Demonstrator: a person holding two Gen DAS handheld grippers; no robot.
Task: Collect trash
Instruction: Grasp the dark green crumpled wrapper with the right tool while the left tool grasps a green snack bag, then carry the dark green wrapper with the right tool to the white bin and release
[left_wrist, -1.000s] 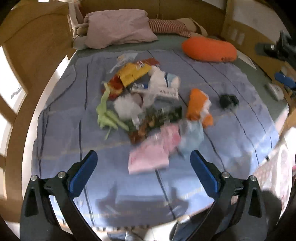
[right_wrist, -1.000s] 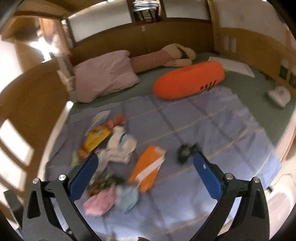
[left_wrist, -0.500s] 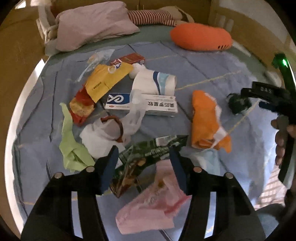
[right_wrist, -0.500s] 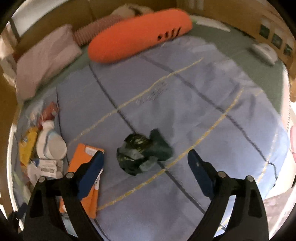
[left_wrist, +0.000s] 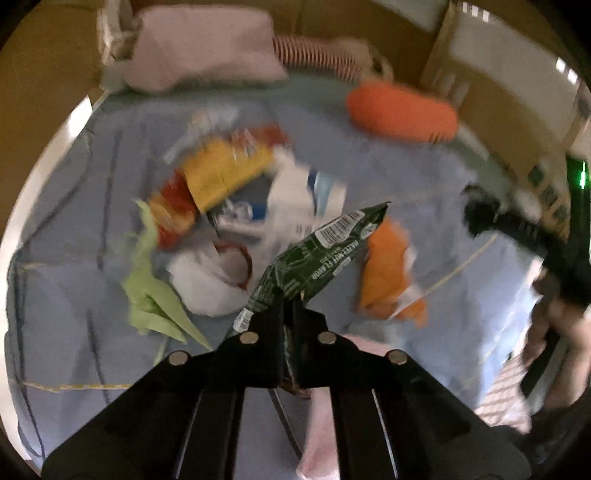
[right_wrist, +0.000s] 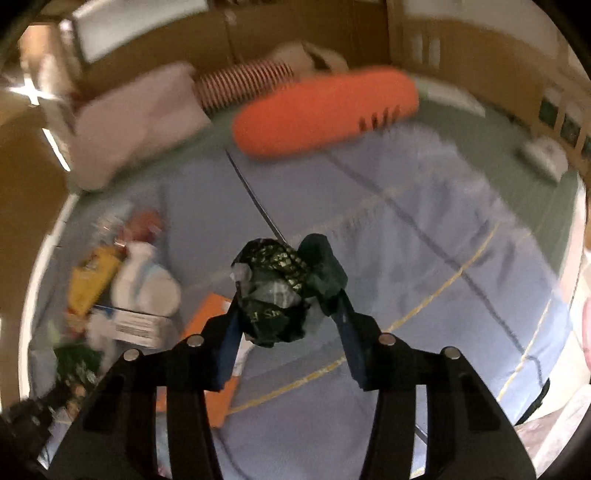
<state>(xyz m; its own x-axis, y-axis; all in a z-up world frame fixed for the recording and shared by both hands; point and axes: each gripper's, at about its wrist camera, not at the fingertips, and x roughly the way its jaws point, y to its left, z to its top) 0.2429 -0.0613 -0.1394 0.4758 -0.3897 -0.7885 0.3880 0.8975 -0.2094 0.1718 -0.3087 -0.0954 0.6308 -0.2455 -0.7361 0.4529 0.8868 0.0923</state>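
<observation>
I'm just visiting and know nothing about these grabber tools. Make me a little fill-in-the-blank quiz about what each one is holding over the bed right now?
1. The left gripper is shut on a flat dark ____ wrapper with a barcode.
2. The right gripper holds a ____ dark bag between its blue pads.
3. The long cushion near the pillows is ____ in colour.
4. The bedsheet beneath the trash is ____.

Missing words: green; crumpled; orange; blue

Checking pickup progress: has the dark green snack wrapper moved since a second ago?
Yes. The green wrapper is off the blue blanket, pinched in the left gripper, above the litter pile.
</observation>
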